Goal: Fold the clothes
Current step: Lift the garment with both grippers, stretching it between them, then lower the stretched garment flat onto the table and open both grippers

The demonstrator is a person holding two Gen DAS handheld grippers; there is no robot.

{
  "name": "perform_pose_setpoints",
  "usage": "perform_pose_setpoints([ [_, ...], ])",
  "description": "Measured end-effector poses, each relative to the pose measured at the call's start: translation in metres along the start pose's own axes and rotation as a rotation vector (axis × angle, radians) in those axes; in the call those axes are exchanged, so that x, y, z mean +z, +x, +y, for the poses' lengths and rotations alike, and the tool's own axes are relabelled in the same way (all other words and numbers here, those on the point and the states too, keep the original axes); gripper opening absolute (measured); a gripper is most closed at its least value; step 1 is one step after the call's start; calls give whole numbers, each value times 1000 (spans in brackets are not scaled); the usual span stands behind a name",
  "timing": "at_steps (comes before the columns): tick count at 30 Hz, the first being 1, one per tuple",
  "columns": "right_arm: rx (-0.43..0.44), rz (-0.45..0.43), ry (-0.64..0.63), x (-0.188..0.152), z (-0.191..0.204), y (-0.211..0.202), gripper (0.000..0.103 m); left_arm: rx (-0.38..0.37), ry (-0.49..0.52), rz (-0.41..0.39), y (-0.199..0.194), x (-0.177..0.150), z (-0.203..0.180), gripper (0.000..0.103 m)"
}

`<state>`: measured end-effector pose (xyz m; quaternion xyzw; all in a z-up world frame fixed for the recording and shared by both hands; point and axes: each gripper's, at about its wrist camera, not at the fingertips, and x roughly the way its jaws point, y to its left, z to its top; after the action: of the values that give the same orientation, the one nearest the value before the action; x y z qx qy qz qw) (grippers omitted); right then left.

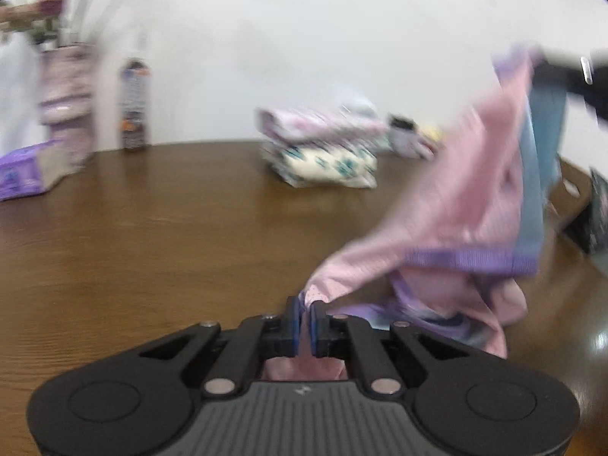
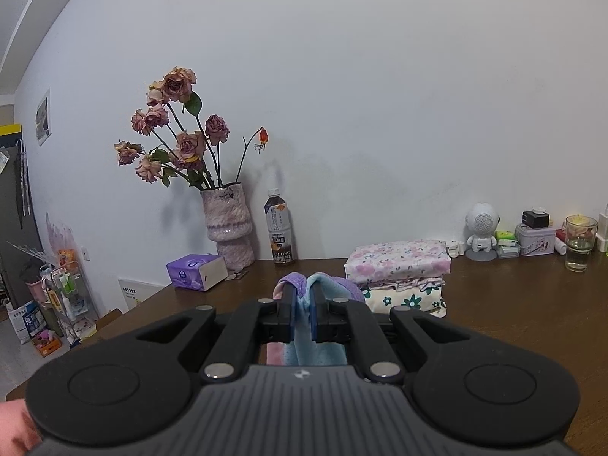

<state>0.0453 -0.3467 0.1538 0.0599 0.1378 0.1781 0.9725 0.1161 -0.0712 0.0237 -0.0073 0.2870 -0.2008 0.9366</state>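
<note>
A pink garment with purple ribbed trim and a light blue panel hangs in the air over the brown table in the left wrist view. My left gripper is shut on a bunched pink corner of it, low near the table. The cloth rises to the upper right, where the other gripper holds it up. In the right wrist view my right gripper is shut on a purple and blue edge of the same garment, which hangs down between its fingers.
A pile of folded floral clothes lies at the back of the table. A vase of dried roses, a drink bottle and a purple tissue pack stand at the back left. A small figure, tins and a glass line the back right.
</note>
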Motion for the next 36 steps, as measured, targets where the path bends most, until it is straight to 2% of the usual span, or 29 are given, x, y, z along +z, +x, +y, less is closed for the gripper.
perform_pose_setpoints([
  [6,0,19,9,-5,-7,12,6,67,-47,-143,-50,32,41,4],
  [9,-30,28,8,2,-11,23,6,96,-27,-241,-73,65,49,4],
  [12,-58,17,-2,21,-13,35,6,130,4,-349,-92,115,51,4],
  [15,-105,-33,-18,57,-10,50,6,157,41,-501,-113,167,44,4],
  [18,-146,-113,-48,96,-3,56,6,155,78,-656,-152,188,34,4],
  [21,-151,-206,-117,119,14,42,6,192,156,-673,-173,181,25,4],
  [23,-137,-224,-179,115,26,33,6,191,213,-604,-170,157,23,4],
  [24,-128,-210,-204,107,30,31,6,192,235,-540,-163,140,22,4],
  [27,-95,-89,-242,66,33,34,6,164,246,-331,-140,78,28,4],
  [29,-60,36,-235,27,29,41,6,149,212,-225,-130,37,33,4],
  [32,22,231,-169,-34,21,49,6,126,119,-116,-121,-12,45,4],
  [36,84,373,-115,-93,25,52,6,116,13,-42,-115,-45,62,4],
])
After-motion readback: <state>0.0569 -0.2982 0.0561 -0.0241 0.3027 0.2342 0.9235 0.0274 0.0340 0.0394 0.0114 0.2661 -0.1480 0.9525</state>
